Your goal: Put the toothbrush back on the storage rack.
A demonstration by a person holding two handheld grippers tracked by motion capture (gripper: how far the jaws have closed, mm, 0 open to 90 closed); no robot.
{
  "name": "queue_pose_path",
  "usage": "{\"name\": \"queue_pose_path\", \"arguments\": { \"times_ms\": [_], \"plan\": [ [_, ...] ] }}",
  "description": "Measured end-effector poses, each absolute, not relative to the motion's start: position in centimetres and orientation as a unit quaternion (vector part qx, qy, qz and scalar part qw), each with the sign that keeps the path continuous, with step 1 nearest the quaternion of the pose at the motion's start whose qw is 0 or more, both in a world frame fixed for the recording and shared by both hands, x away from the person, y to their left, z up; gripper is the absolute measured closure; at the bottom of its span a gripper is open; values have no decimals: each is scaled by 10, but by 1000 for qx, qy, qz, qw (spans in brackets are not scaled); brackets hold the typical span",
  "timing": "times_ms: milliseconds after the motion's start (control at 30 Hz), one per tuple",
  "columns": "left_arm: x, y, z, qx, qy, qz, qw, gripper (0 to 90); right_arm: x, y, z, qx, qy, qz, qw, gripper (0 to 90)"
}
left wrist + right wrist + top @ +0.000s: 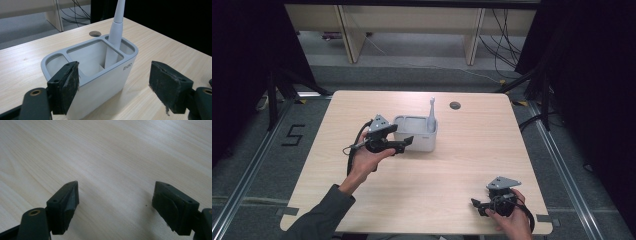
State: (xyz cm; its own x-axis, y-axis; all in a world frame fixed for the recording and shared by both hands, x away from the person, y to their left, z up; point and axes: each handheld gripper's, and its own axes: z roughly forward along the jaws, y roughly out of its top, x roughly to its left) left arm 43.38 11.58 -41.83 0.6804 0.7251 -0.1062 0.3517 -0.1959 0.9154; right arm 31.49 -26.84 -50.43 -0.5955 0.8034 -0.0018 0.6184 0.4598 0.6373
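A white organiser box [416, 134] with a grey rim and three compartments stands near the table's middle. A white toothbrush-like handle [431, 115] stands upright in its right end compartment [113, 37]. My left gripper [404, 142] is open just left of the box, its jaws wide apart with the box's near corner [100, 82] between them, not touching. My right gripper [477, 204] is open low over bare wood at the front right; nothing lies between its pads [67, 205].
The light wooden table [452, 170] has a round cable hole [455, 105] behind the box. Black curtains flank both sides. Desk legs and cables lie on the floor beyond the far edge.
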Motion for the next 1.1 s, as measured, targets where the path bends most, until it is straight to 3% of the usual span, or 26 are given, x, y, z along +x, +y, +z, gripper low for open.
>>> {"name": "queue_pose_path", "arguments": {
  "times_ms": [1100],
  "plan": [
    [381,141,-427,789,308,174,502,155,315,-268,-504,430,839,298,148,222]
  ]
}}
